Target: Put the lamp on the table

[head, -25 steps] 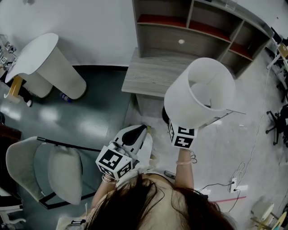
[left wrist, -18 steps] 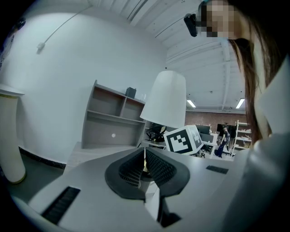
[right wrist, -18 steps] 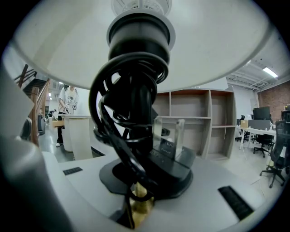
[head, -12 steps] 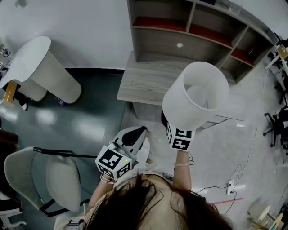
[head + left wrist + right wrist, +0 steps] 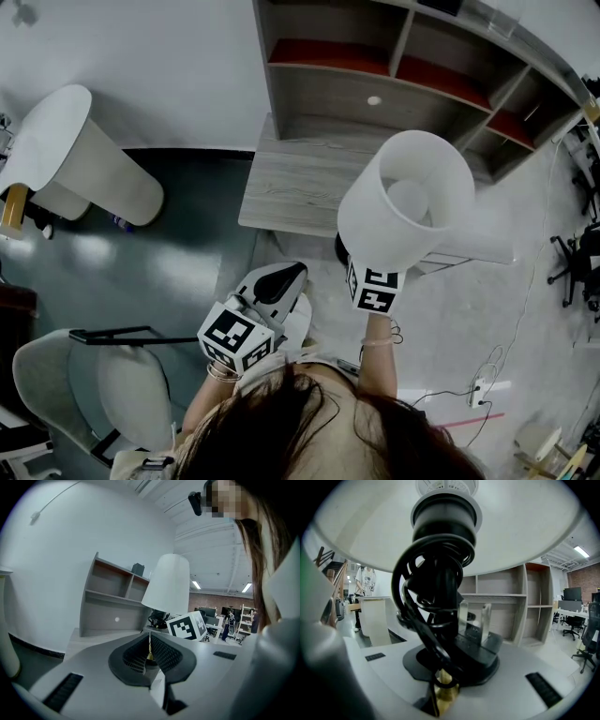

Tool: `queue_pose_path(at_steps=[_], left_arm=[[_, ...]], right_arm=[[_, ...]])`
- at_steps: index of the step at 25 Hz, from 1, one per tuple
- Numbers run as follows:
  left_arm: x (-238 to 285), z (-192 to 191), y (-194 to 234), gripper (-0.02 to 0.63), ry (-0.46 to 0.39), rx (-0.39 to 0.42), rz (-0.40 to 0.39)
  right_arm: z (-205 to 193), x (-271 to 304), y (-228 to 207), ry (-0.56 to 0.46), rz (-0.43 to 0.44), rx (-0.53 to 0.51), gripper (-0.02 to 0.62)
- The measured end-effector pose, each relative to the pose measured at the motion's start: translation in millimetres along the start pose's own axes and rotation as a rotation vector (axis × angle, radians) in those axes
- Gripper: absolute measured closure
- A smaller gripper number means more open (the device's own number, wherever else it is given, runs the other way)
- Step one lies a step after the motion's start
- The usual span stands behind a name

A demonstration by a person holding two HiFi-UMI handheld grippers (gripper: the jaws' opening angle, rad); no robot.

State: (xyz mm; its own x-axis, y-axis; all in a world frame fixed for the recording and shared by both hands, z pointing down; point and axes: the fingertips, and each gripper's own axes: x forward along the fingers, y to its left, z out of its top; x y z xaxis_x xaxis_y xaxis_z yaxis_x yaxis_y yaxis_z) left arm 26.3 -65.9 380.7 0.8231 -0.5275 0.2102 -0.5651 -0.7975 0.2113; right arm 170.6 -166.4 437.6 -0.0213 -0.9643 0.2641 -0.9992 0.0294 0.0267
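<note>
Seen from overhead in the head view, the lamp hung in the air, held from below its white shade by the right tool, at the near right corner of the wooden surface and not yet set on it; the shade hid the base, so whether it was truly above the wood could not be told. The left tool sat low by the person's body, well apart from the lamp. Behind the surface stood a shelf unit whose compartments, some red-floored, seemed to hold nothing. Along the left gripper view, that tool's jaws were pressed together with nothing between them, and beyond them rose the shade; a small dark thing sat on top of the shelf unit, too small to name. Along the right gripper view, the jaws were clamped on the lamp's brass stem, with a black cord wound loosely round the column above. To do this step well, I judge, the lamp should be carried over the bare middle of the surface, kept upright, lowered until its base sits flat, with the shade clear of the shelf unit and the cord not trapped beneath, and only then released.
</note>
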Motion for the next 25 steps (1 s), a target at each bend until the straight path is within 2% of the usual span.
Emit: queue_pose_path(at_steps=[12, 25], left_arm=[[33.0, 8.1, 44.6, 0.588, 0.029, -0.019, -0.010], [59.0, -3.2, 93.4, 0.588, 0.092, -0.095, 0.008]], right_arm=[[-5.8, 52.8, -9.8, 0.048, -0.018, 0.021, 0.514], [-18.4, 108.5, -7.3, 0.113, -0.007, 0.010, 0.514]])
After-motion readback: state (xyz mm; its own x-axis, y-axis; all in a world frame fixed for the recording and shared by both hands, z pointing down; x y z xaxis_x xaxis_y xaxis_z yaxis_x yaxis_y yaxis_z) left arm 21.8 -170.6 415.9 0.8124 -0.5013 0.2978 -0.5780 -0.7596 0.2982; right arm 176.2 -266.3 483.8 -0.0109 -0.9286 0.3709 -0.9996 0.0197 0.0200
